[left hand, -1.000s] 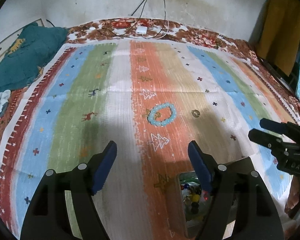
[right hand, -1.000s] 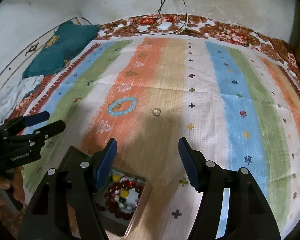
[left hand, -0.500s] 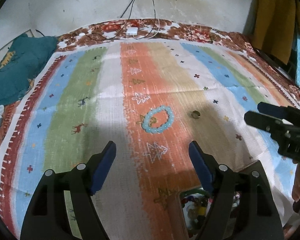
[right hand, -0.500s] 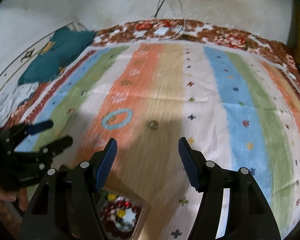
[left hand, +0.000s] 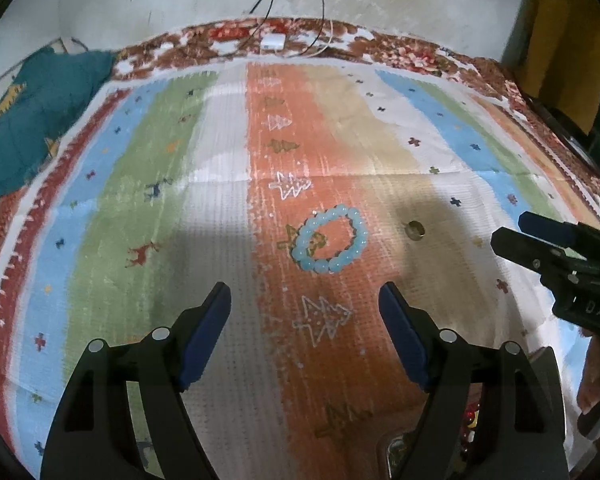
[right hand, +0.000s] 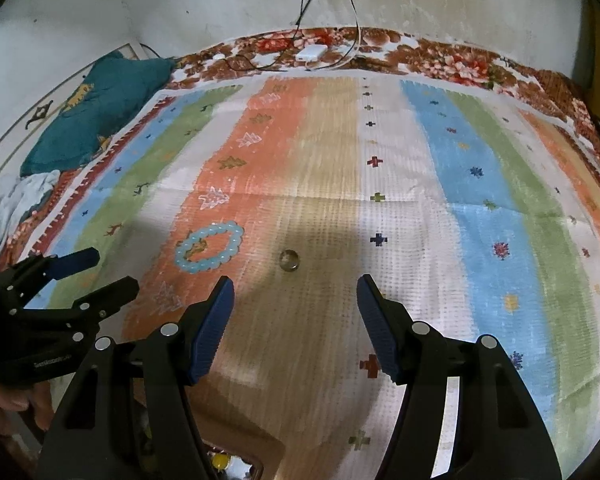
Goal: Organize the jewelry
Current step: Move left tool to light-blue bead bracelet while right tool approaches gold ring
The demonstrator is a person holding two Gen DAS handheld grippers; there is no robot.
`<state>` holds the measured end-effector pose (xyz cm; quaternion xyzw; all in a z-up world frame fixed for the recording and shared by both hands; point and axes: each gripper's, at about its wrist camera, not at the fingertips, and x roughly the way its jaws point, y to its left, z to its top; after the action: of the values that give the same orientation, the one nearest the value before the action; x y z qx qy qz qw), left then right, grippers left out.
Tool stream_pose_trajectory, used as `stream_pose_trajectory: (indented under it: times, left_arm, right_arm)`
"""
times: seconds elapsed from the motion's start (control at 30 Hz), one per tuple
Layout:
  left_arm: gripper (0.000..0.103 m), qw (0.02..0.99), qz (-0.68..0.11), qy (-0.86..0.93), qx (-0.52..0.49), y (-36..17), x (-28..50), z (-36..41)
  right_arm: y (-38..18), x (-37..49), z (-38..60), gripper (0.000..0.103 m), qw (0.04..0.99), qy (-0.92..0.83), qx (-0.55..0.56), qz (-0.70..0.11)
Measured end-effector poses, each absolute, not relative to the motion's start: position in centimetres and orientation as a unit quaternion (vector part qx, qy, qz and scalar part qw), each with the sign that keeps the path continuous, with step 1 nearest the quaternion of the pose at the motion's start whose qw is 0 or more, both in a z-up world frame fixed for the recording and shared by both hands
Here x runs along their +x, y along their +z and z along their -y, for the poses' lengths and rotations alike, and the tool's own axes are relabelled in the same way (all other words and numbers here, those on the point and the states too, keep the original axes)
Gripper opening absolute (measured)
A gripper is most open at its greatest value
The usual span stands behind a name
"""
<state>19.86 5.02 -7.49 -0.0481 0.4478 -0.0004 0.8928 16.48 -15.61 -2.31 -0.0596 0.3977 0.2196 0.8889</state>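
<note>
Some beads already sit in the box (right hand: 236,466) at the near edge, so the sorting looks partly done. Both the left gripper (left hand: 304,336) and right gripper (right hand: 296,320) gape wide, empty. Ahead lie the ring (right hand: 289,260) and, left of it, the bracelet (right hand: 210,246) (neither touched).

At six o'clock the jewelry box (right hand: 236,466) is cut off by the frame edge and hidden behind the right gripper (right hand: 294,316), its beads indistinct.

Dim warm light, broad soft shadow over the striped cloth (left hand: 220,184), slight blur, fisheye-curved dark corners
</note>
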Motion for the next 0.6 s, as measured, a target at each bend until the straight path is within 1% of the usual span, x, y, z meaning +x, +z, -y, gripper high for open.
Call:
stream_pose_trajectory:
  times: [0.3,0.6]
  left_arm:
    - [0.076,0.887,-0.455,0.005,-0.076,-8.1,22.5,-6.1]
    - [0.076,0.880,-0.469,-0.001,-0.075,-9.7,24.2,-6.8]
  right_arm:
    - [-3.5,18.2,15.1,0.064,0.882,0.218,-0.078,-0.411]
    - [-4.6,19.7,13.6,0.064,0.872,0.227,-0.109,-0.419]
